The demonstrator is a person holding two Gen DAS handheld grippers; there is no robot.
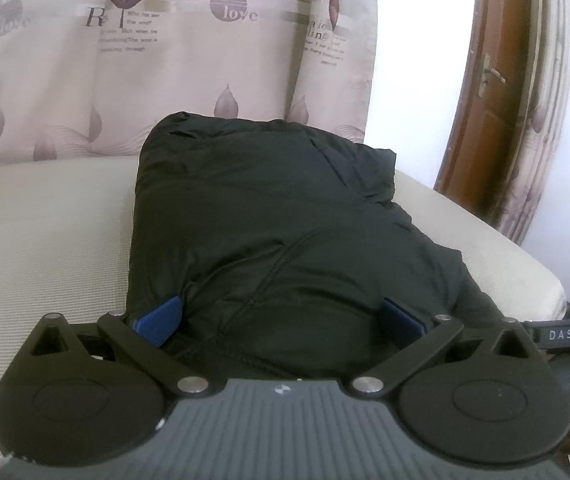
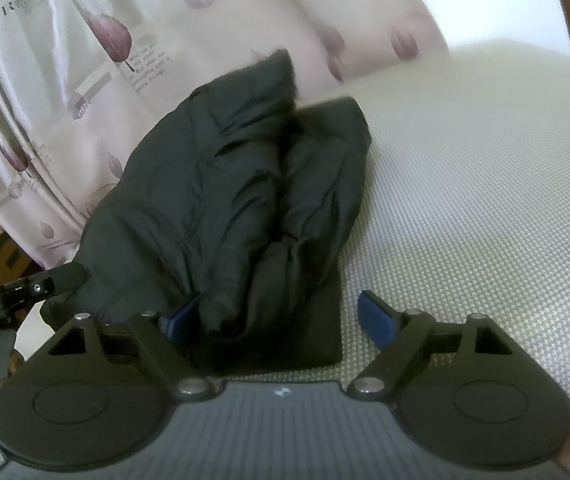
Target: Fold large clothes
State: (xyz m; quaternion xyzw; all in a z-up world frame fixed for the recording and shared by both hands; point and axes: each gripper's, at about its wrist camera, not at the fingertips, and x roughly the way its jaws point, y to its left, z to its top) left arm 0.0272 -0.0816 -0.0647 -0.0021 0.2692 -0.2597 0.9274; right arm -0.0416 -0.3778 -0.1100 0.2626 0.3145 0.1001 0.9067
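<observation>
The black puffy jacket (image 1: 269, 216) lies folded in a thick bundle on the pale woven cushion (image 2: 485, 200), straight ahead of both my tongs and running away toward the leaf-print curtain (image 1: 165, 60). My left tongs (image 1: 279, 316) stand wide with the near end of the bundle bulging between the blue pads, though I cannot tell if they truly pinch it; my right tongs (image 2: 281, 318) are released, one pad against the fabric, the other clear over bare cushion. I judge it light, soft, springy and slick, so I would grip deep at a stitched edge, not the smooth top.
</observation>
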